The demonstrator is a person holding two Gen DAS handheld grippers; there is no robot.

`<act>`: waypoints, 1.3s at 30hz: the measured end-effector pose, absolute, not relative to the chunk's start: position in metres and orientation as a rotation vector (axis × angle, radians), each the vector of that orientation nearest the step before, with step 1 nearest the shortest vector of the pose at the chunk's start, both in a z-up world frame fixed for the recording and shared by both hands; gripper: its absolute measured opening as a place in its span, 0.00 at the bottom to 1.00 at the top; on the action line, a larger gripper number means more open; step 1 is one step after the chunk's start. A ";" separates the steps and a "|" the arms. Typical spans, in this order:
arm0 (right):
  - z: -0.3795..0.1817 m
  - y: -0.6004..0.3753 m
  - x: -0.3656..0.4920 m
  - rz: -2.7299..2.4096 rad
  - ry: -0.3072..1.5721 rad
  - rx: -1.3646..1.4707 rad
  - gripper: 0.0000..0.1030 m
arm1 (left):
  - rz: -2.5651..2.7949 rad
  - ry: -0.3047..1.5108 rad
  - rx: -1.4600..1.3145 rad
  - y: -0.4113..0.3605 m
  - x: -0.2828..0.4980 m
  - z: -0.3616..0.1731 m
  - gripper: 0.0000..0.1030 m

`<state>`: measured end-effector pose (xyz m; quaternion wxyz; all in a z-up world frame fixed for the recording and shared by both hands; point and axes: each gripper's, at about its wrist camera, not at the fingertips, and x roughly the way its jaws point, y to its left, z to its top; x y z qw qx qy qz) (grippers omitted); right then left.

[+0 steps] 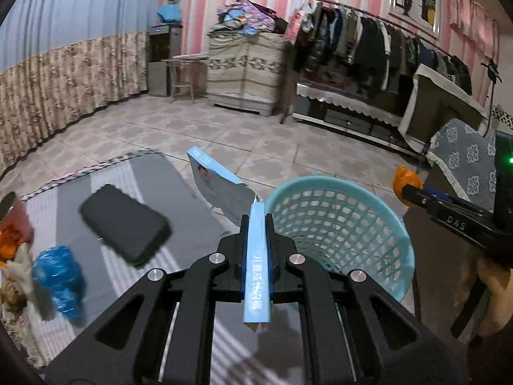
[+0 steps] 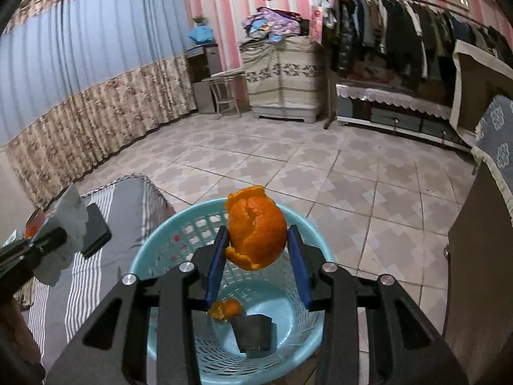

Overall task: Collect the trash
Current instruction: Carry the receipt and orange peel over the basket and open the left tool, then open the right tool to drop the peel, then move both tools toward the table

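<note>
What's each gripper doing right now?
Left gripper: closed on the light blue carton.
Right gripper: closed on the orange peel, above the basket.

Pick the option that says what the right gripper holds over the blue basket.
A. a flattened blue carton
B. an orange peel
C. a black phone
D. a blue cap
B: the right gripper is shut on an orange peel above the blue basket.

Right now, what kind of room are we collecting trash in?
Most likely a lived-in room of a home, perhaps a bedroom or living room: a long clothes rack full of hanging garments, a fabric wardrobe piled with bedding, floor-length curtains, and tiled floor.
</note>
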<state>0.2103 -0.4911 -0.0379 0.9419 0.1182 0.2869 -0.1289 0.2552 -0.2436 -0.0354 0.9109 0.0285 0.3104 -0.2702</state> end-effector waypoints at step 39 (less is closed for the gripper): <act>-0.064 -0.513 0.219 -0.318 0.638 0.327 0.37 | -0.527 0.544 0.086 -0.303 0.281 -0.022 0.74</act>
